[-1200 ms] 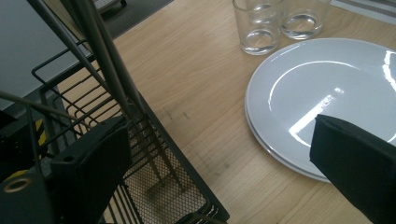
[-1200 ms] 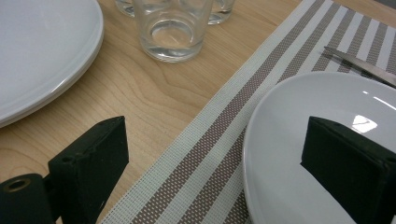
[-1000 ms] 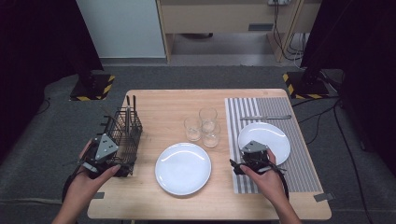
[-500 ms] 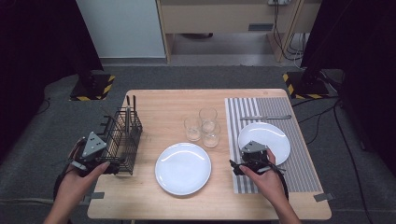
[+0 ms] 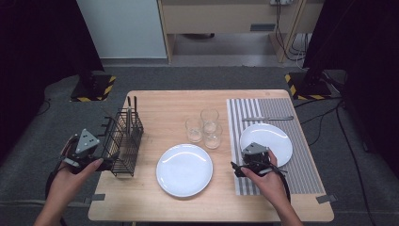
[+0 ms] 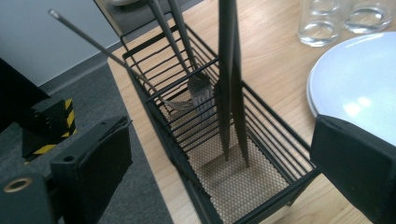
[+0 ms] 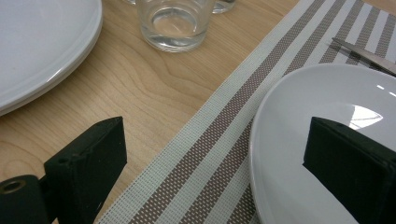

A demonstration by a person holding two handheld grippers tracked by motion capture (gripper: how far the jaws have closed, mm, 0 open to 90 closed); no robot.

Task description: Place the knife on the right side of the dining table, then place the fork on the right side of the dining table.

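two grippers, fingers apart on both: left gripper [image 5: 101, 162] at the near end of the black wire caddy [image 5: 123, 141] on the tabletop's left edge; right gripper [image 5: 251, 162] over the near rim of the white plate [image 5: 273, 139] on the striped mat [image 5: 301, 165].

Overhead forward-facing view; two close gripper-mounted views.

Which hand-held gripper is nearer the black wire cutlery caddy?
Left. The left hand-held gripper sits right beside the cutlery caddy; the right hand-held gripper is across the table over a plate.
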